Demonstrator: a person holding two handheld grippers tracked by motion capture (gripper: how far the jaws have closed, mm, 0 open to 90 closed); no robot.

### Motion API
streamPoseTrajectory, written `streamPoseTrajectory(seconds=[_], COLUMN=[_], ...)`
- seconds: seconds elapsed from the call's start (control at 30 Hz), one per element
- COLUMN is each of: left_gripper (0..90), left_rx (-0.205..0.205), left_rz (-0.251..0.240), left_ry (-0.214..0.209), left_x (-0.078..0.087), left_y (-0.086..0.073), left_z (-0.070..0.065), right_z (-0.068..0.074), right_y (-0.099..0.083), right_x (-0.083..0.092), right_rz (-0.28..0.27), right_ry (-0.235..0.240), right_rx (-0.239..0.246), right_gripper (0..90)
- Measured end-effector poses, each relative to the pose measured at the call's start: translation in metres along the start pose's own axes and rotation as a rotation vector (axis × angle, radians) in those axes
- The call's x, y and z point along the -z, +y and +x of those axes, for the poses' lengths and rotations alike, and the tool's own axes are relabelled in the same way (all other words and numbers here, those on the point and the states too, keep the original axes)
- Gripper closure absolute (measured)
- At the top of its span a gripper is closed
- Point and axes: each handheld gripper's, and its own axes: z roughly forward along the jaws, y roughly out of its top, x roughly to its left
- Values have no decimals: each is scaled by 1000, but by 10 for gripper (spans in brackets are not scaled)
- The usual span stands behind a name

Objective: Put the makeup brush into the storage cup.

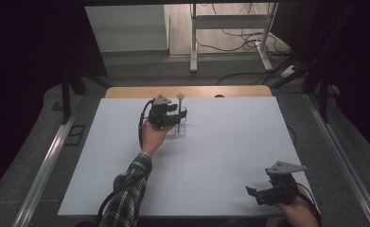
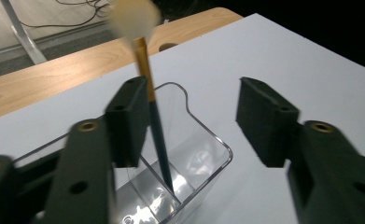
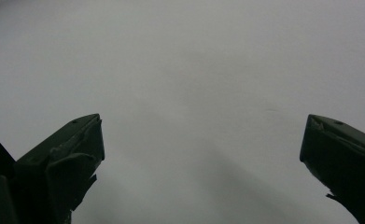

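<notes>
Left tongs spread wide over a clear plastic holder, jaws either side of it, gripping nothing. Standing in the holder: one brush, dark handle down in a compartment, gold band and pale bristle head up top, leaning toward the left jaw and possibly brushing against it; hard to tell from the blur. In the high view, left tongs toward the far side of the white counter, held by a hand on a plaid sleeve, brush upright just beside them, holder barely visible beneath.

Right tongs also wide open, empty, looking down at bare white surface. From above, right tongs low at the near right corner of the counter, well apart from the brush.

Risks, as a judgement: light, see-through holder, easily nudged or tipped by a jaw pulling away or closing carelessly. Brush tall and top-heavy against a shallow holder, so a knock on the handle could topple both. Closing now would likely catch the holder wall rather than the handle. Transparent walls hard to judge, so misplaced jaws quite possible.

Count: one brush, one holder with at least two compartments, two tongs, one counter.
</notes>
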Motion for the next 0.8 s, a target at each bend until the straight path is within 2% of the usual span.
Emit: streamPoseTrajectory(seconds=[0.2,0.27,0.3,0.4,0.57,0.8], left_gripper=[254,207,151,73,39,20], left_rx=[-5,20,34,34,-30,-38], left_rz=[16,20,28,41,63,85], left_ry=[-9,-37,-43,-45,-54,-66], left_x=[3,4,4,5,8,12], left_y=[2,3,3,3,5,6], left_z=[1,3,3,3,-2,-3], right_z=[0,0,0,0,0,0], right_y=[0,0,0,0,0,0], right_x=[0,0,0,0,0,0], right_rz=[-1,-1,-1,3,-1,-1], right_ry=[-2,-2,-2,-2,-1,1], right_rx=[0,-1,0,3,0,0], right_gripper=[0,0,0,0,0,0])
